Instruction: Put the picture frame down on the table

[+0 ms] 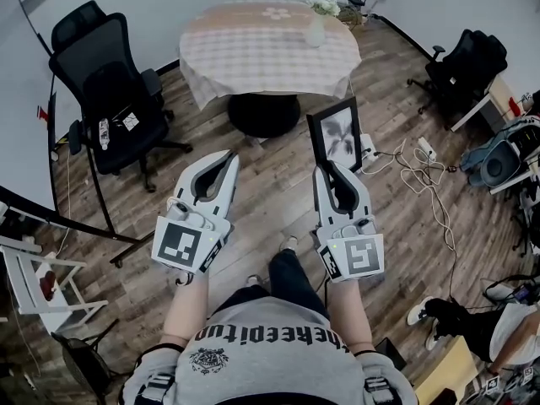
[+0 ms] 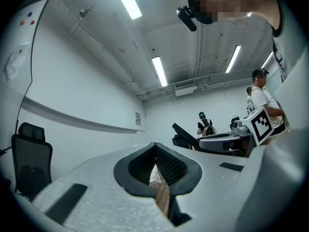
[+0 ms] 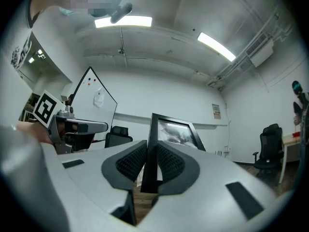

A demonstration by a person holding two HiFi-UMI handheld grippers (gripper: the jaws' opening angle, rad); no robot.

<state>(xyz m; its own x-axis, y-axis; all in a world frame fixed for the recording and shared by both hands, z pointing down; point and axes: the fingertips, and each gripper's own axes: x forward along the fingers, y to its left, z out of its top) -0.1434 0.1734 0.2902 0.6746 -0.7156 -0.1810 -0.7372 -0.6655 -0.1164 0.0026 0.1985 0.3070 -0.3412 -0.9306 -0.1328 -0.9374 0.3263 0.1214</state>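
Observation:
My right gripper (image 1: 326,169) is shut on the bottom edge of a black picture frame (image 1: 337,133), which stands upright above the wooden floor and shows a grey leaf print. In the right gripper view the frame (image 3: 176,131) rises edge-on from between the two pads (image 3: 129,161). My left gripper (image 1: 229,159) hangs beside it at the left, shut with nothing in it; its tips meet in the left gripper view (image 2: 155,146). The round table (image 1: 253,49) with a checked cloth stands ahead, beyond both grippers.
A white vase of flowers (image 1: 318,20) stands on the table's far right side. A black office chair (image 1: 110,91) is at the left and another (image 1: 466,66) at the right. Cables and a power strip (image 1: 413,171) lie on the floor to the right. A whiteboard stand's leg (image 1: 67,218) crosses the left.

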